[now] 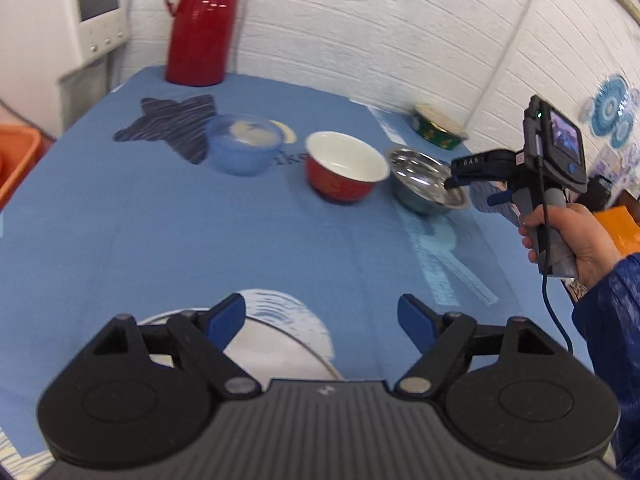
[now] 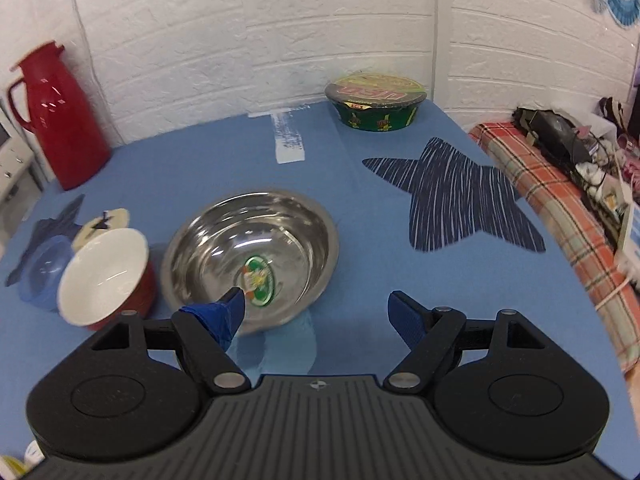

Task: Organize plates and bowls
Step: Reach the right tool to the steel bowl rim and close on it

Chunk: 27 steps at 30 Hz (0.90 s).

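Three open bowls stand ahead of the left claw [image 1: 320, 322]: one blue plastic bowl [image 1: 244, 144], one red bowl [image 1: 344, 166] with a white inside, one steel bowl [image 1: 426, 186]. One white plate [image 1: 276, 350] lies just under that claw. One sealed noodle bowl [image 2: 376, 102] sits far beyond the right claw [image 2: 316, 314]. One red thermos [image 1: 202, 20] stands on the bench [image 1: 160, 232].

Setting: a lived-in domestic room.

A blue tablecloth [image 2: 224, 168] covers the table against a white brick-pattern wall [image 2: 320, 20]. A red thermos jug [image 2: 56, 120] stands at 10 o'clock, an instant-noodle bowl [image 2: 376, 104] at 1 o'clock, and a plaid blanket [image 2: 560, 216] at 3 o'clock.
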Each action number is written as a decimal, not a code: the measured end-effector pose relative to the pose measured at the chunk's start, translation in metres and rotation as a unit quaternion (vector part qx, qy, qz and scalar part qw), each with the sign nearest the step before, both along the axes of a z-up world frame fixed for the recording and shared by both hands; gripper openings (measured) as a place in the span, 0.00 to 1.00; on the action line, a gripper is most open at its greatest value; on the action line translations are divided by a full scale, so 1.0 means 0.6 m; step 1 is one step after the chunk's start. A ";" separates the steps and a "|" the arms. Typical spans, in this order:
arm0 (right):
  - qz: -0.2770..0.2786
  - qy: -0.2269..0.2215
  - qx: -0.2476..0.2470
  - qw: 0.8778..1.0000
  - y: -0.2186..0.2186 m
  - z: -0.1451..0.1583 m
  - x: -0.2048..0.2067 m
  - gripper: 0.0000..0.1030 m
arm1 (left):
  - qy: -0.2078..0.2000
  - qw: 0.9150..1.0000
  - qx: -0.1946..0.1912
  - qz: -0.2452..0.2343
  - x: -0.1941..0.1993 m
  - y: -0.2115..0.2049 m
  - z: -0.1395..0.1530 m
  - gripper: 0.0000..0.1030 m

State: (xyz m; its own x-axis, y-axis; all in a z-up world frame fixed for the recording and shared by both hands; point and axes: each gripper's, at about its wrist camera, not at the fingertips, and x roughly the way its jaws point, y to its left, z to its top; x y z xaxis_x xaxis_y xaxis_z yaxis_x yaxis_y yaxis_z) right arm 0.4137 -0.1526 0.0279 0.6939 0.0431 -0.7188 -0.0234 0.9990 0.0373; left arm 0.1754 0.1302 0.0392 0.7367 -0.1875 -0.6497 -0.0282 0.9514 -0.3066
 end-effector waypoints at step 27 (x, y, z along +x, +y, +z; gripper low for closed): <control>0.061 0.090 -0.003 0.994 -0.022 -0.024 -0.178 0.63 | -0.009 0.998 -0.032 -0.061 0.016 -0.064 0.027 0.78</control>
State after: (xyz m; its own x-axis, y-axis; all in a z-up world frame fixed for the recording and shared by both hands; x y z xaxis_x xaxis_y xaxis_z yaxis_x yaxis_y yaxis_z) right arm 0.3071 -0.1659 0.0137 0.5432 0.1135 -0.8319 -0.1377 0.9894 0.0450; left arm 0.1849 0.0918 0.0556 0.7174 -0.3167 -0.6205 0.0926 0.9261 -0.3656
